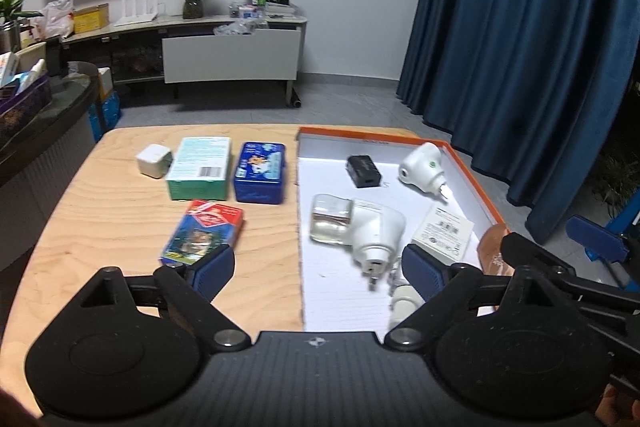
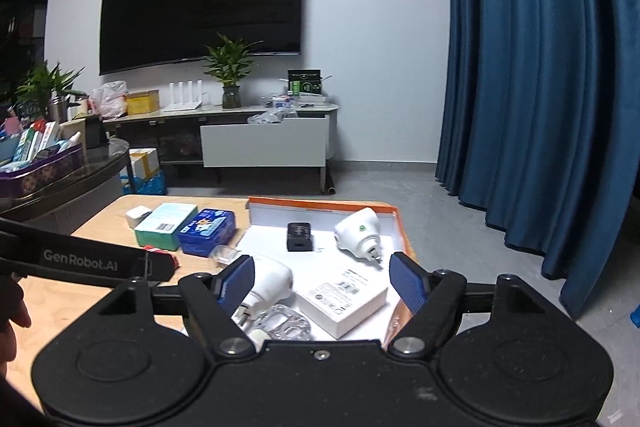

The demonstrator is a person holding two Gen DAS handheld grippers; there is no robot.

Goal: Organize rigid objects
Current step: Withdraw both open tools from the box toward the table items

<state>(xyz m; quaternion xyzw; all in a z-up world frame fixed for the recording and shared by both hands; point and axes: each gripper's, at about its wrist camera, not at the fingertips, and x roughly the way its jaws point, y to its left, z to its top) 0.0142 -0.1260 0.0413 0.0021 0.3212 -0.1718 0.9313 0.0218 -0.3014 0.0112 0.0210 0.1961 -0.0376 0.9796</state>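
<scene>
On the wooden table (image 1: 100, 211), a white cube (image 1: 154, 159), a teal box (image 1: 200, 169) and a blue tin (image 1: 260, 173) stand in a row. A red and blue card box (image 1: 204, 237) lies nearer. The orange-rimmed white tray (image 1: 460, 153) holds a black device (image 1: 363, 171), a white plug (image 1: 424, 167), a plug-in with a clear bottle (image 1: 360, 227) and a flat white box (image 1: 444, 231). My left gripper (image 1: 318, 269) hangs open over the tray's left edge, holding nothing. My right gripper (image 2: 324, 283) is open above the flat white box (image 2: 344, 301), apart from it.
A clear glass piece (image 2: 286, 323) lies in the tray's near corner. The left gripper's body (image 2: 80, 261) crosses the right wrist view, with a hand (image 2: 16, 307) below it. Blue curtains (image 2: 540, 87) hang on the right. A TV cabinet (image 1: 232, 55) stands behind, a dark counter (image 1: 48, 131) to the left.
</scene>
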